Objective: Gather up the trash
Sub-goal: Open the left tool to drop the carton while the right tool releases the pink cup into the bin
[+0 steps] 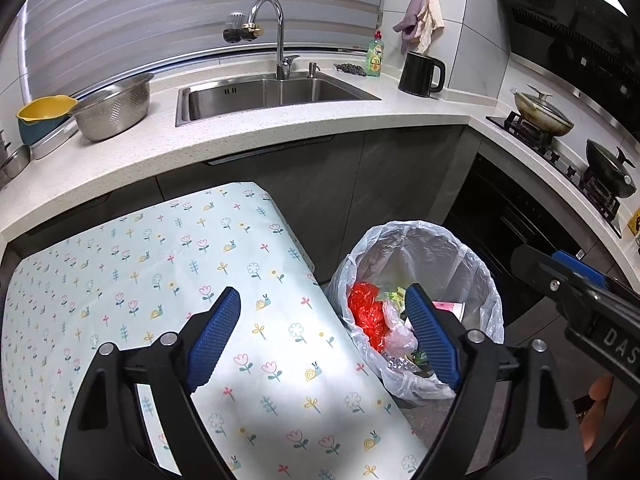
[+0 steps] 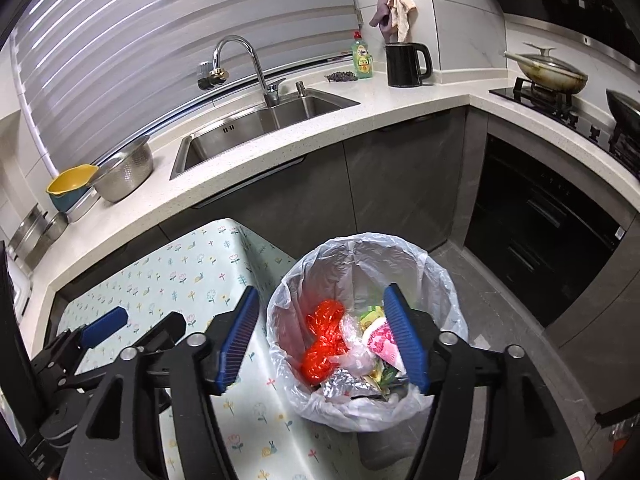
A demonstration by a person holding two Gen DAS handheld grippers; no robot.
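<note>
1 trash bin (image 2: 372,264) lined with a clear bag stands on the kitchen floor just beside 1 desk (image 1: 160,280) covered in a floral cloth; inside lie 1 red plastic bag (image 2: 324,340) and mixed wrappers (image 2: 380,344). 1 sink (image 1: 276,94), 1 black kettle (image 1: 420,74) and 2 pans are behind. The left claw (image 1: 324,334) and right claw (image 2: 324,338) both gape wide, released, gripping nothing, above the bin's edge.

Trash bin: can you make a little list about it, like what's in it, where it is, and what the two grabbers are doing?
bin: trash bin, lined with a clear plastic bag
inside: red plastic bag, clear wrappers, pink packet
place: floor, beside flowered table
left gripper: open, empty, over table edge
right gripper: open, empty, above bin
</note>
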